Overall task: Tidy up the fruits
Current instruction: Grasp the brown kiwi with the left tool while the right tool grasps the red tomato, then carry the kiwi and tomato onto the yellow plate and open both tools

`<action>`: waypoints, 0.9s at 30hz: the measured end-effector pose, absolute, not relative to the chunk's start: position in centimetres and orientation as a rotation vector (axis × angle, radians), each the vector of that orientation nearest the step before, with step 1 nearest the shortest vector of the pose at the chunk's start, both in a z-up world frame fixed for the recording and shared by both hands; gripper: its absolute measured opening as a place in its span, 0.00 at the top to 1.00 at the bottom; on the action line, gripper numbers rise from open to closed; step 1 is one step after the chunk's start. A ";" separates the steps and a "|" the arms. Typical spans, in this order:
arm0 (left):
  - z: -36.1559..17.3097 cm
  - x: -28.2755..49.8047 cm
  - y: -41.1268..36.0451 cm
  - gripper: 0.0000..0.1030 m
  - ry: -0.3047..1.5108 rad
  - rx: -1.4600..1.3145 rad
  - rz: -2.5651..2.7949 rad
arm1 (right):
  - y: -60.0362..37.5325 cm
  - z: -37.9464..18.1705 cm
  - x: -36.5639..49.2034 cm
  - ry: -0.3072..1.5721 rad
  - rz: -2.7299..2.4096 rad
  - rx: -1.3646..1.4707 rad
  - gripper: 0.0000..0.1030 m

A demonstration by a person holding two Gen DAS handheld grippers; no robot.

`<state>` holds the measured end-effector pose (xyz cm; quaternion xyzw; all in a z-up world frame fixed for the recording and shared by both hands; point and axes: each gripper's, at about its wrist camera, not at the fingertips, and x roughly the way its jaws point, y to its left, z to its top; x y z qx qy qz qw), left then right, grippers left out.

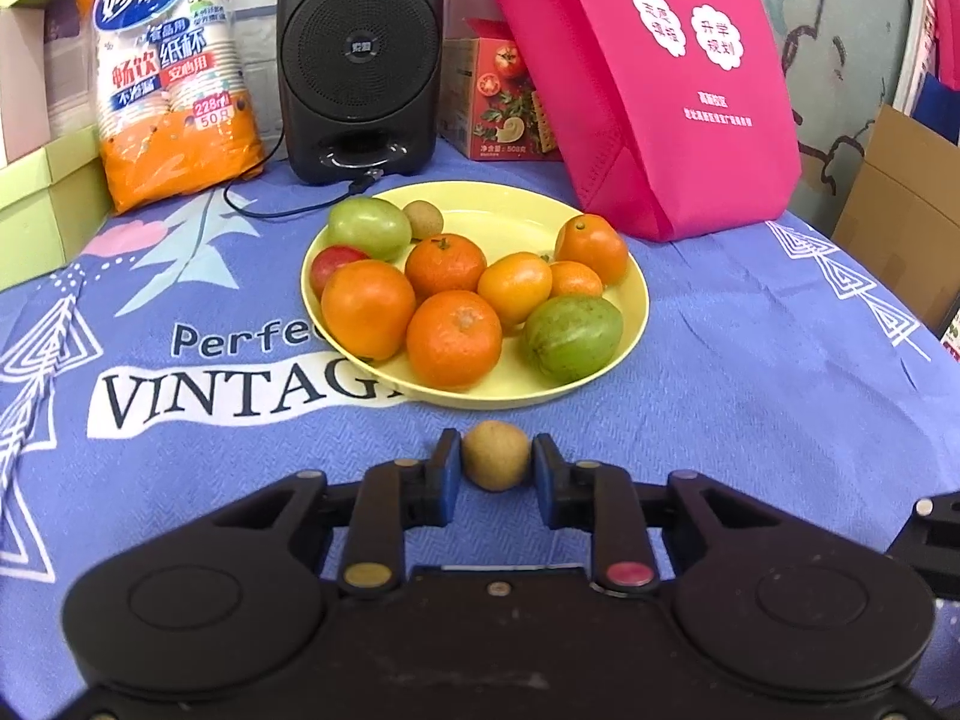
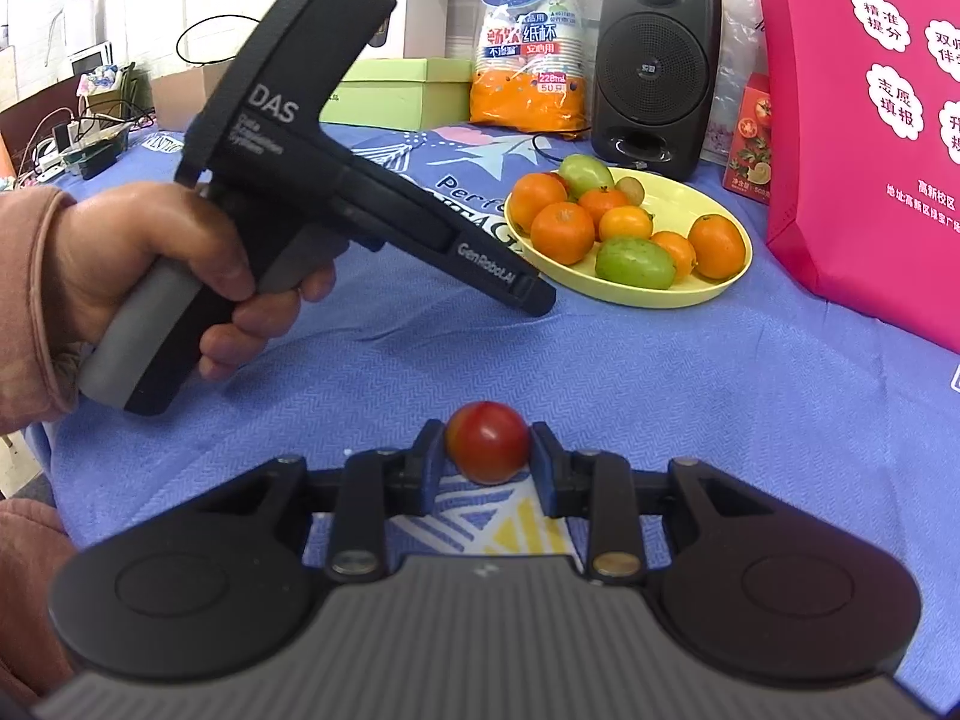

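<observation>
left gripper (image 1: 497, 468): its two blue-padded fingers stand either side of a small brown fruit (image 1: 495, 455); the left pad touches the skin, the right pad shows a thin sliver of gap, so whether it truly grips cannot be told. the jaws are narrowed to about the fruit's width.
small brown fruit: just in front of the near rim of the yellow plate (image 1: 624, 324), not on the plate; whether it rests on the cloth or is lifted cannot be told.
right gripper (image 2: 487, 456): fingers closed in against both sides of a red tomato (image 2: 487, 441), holding it; jaws only as wide as the tomato.
red tomato: between the right fingers, over the blue tablecloth (image 2: 720, 420), well apart from the plate.
left hand (image 2: 162, 264): wrapped around the grey handle of the left gripper's black body, seen from the right wrist view, sleeve pink.
yellow plate: on the tablecloth, holding several oranges (image 1: 453, 338), two green fruits (image 1: 571, 336), another small brown fruit at the back and a red one at the left edge.
behind the plate: a black speaker (image 1: 360, 54), an orange pack of paper cups (image 1: 168, 78) to its left, a pink bag (image 1: 654, 78) to its right, a red box (image 1: 510, 102) between speaker and bag.
</observation>
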<state>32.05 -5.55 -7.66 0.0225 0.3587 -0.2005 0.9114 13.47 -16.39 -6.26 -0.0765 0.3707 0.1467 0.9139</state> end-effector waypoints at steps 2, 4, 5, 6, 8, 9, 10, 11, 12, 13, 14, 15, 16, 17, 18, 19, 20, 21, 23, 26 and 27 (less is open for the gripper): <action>-7.5 31.7 -5.4 0.77 0.737 0.045 -0.415 | -16.4 -6.2 13.4 0.762 0.302 -0.156 0.72; -7.2 31.2 -5.0 0.77 0.733 0.042 -0.422 | -16.3 -6.1 13.4 0.761 0.300 -0.157 0.72; -7.1 31.0 -4.9 0.77 0.731 0.042 -0.424 | -16.3 -6.1 13.4 0.760 0.299 -0.156 0.72; -6.9 30.6 -4.7 0.77 0.726 0.045 -0.426 | -16.3 -6.0 13.3 0.759 0.299 -0.156 0.72; -6.4 29.7 -4.3 0.77 0.714 0.042 -0.436 | -16.3 -5.8 13.2 0.757 0.303 -0.159 0.72; -6.1 29.3 -4.1 0.77 0.707 0.041 -0.440 | -16.2 -5.7 13.1 0.755 0.302 -0.159 0.72; -5.8 28.8 -4.0 0.77 0.701 0.041 -0.444 | -16.3 -5.6 13.1 0.754 0.302 -0.158 0.72; -5.4 28.4 -3.8 0.77 0.695 0.038 -0.447 | -16.3 -5.5 13.0 0.754 0.304 -0.158 0.72; -5.1 27.9 -3.6 0.77 0.689 0.032 -0.452 | -16.3 -5.4 12.9 0.752 0.302 -0.161 0.72; -4.7 27.4 -3.4 0.77 0.681 0.027 -0.457 | -16.3 -5.3 12.8 0.750 0.299 -0.162 0.72; -4.3 27.0 -3.2 0.77 0.671 0.023 -0.462 | -16.3 -5.1 12.7 0.750 0.298 -0.161 0.72; -3.9 26.6 -3.0 0.77 0.663 0.020 -0.467 | -16.4 -5.0 12.6 0.749 0.299 -0.159 0.72; -3.6 26.2 -2.8 0.77 0.656 0.020 -0.470 | -16.4 -4.9 12.5 0.747 0.297 -0.159 0.72; -3.3 25.9 -2.7 0.76 0.649 0.021 -0.470 | -16.5 -4.8 12.4 0.746 0.293 -0.159 0.72; -3.0 25.7 -2.6 0.76 0.641 0.022 -0.470 | -16.6 -4.7 12.3 0.745 0.292 -0.157 0.72; -2.6 25.5 -2.5 0.76 0.635 0.025 -0.474 | -16.7 -4.6 12.3 0.745 0.291 -0.153 0.72; -2.4 25.6 -2.5 0.76 0.630 0.027 -0.477 | -16.9 -4.5 12.4 0.742 0.287 -0.152 0.72; -2.1 25.7 -2.4 0.76 0.625 0.031 -0.478 | -17.1 -4.4 12.6 0.739 0.282 -0.152 0.72; -1.7 26.5 -2.5 0.76 0.617 0.048 -0.474 | -17.6 -4.1 13.4 0.734 0.268 -0.155 0.72; -1.2 28.6 -3.0 0.76 0.616 0.053 -0.463 | -18.4 -3.4 15.2 0.713 0.248 -0.153 0.72; -1.1 29.4 -3.1 0.76 0.617 0.050 -0.465 | -18.6 -3.1 15.8 0.705 0.244 -0.158 0.72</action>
